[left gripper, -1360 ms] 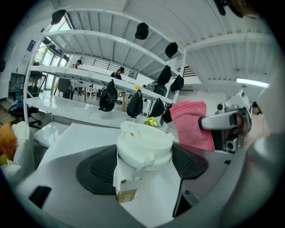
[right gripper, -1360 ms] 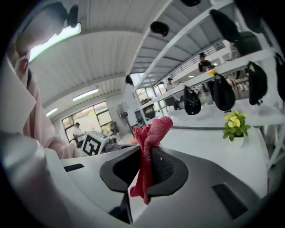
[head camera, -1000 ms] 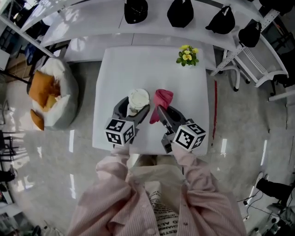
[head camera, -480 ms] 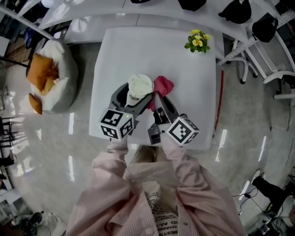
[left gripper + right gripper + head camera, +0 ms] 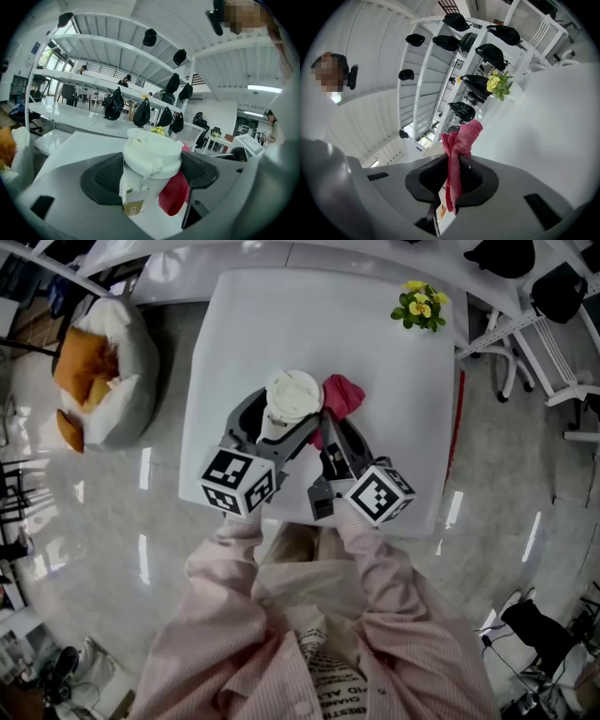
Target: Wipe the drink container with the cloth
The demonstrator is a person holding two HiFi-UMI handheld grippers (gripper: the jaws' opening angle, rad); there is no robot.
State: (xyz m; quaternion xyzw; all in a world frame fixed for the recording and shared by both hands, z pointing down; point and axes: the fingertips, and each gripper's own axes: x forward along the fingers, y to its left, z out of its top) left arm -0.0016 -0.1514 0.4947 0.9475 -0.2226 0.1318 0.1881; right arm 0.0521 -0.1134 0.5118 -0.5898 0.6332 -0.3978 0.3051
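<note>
Holding stage: your left gripper fingers clamp the drink container; right gripper fingers pinch the cloth beside it; wiping apparently pending.

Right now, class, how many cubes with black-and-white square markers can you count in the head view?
2. One marker cube tops the left gripper, which grips the white lidded paper cup; the other cube tops the right gripper, which pinches the red cloth. None seems hidden.
</note>
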